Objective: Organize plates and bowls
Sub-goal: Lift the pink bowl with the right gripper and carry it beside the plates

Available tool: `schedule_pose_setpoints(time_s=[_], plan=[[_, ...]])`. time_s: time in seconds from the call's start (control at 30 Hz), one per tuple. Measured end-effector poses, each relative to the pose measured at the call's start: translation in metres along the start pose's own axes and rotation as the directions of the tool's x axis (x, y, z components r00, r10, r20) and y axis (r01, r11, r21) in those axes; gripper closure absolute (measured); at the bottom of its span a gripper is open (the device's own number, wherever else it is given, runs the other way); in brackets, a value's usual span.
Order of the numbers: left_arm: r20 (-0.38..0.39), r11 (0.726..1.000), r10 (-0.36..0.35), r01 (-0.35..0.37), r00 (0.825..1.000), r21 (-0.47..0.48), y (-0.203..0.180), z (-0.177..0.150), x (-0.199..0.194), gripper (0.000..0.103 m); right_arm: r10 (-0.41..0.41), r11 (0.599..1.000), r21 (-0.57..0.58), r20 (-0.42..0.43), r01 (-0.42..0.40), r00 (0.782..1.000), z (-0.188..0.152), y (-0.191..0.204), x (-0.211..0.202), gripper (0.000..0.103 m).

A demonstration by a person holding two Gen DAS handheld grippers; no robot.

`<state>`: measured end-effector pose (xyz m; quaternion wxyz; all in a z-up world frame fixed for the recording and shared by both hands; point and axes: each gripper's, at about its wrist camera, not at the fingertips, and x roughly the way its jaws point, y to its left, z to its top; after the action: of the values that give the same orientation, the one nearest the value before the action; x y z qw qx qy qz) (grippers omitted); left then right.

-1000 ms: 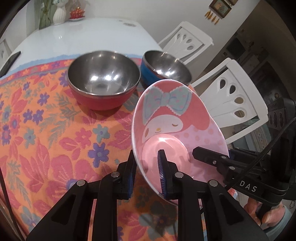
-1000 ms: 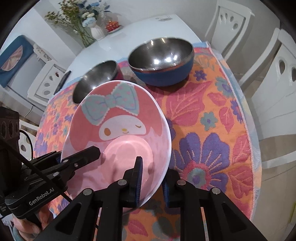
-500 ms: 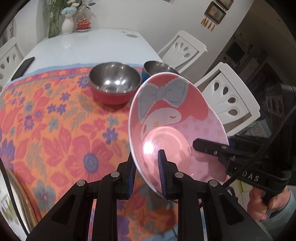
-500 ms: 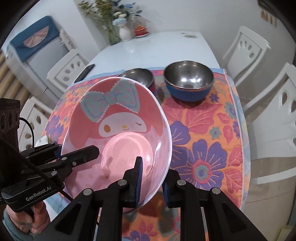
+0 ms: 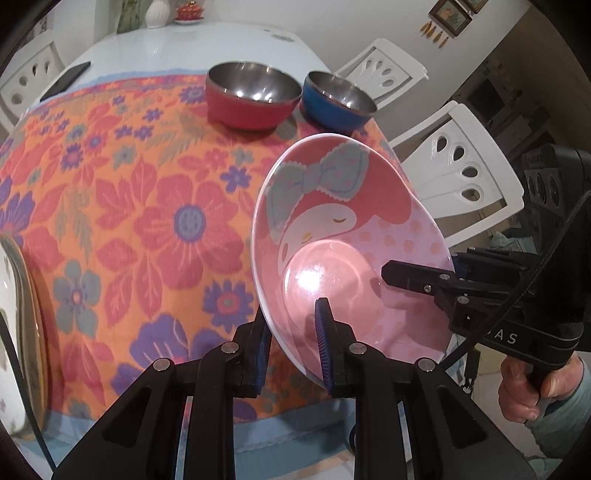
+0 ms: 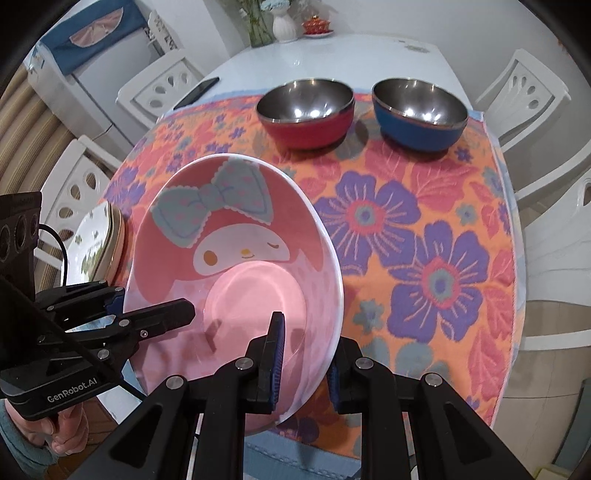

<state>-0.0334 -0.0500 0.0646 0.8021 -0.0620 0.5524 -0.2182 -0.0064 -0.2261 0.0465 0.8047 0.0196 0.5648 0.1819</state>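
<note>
A pink cartoon bowl [image 5: 343, 236] with a blue bow print is held in the air over the table's near edge; it also shows in the right wrist view [image 6: 236, 258]. My left gripper [image 5: 293, 347] is shut on its left rim, and my right gripper [image 6: 304, 362] is shut on its right rim. A red steel bowl [image 5: 251, 98] and a blue steel bowl [image 5: 338, 101] stand side by side at the far end of the floral cloth [image 5: 147, 206]. They also show in the right wrist view: red bowl [image 6: 306, 112], blue bowl [image 6: 419, 112].
A stack of plates [image 6: 98, 247] lies at the table's left edge, showing partly in the left wrist view [image 5: 18, 325]. A black phone [image 6: 197, 92] lies on the white tabletop beyond the cloth. White chairs [image 5: 458, 173] surround the table. A vase [image 6: 284, 26] stands at the far end.
Both grippers have pulled back toward the near edge with the pink bowl. The steel bowls now look farther away, and the plate stack has come into view at the left.
</note>
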Motion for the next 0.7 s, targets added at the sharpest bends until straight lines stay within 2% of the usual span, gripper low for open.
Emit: schedule_pose_setpoints(time_s=[0.7], plan=[[-0.015,0.998,0.023,-0.024,1.0,-0.053,0.011,-0.012,0.012,0.084,0.042,0.998,0.057,-0.063,-0.038,0.997,-0.01,-0.005,0.028,0.083]])
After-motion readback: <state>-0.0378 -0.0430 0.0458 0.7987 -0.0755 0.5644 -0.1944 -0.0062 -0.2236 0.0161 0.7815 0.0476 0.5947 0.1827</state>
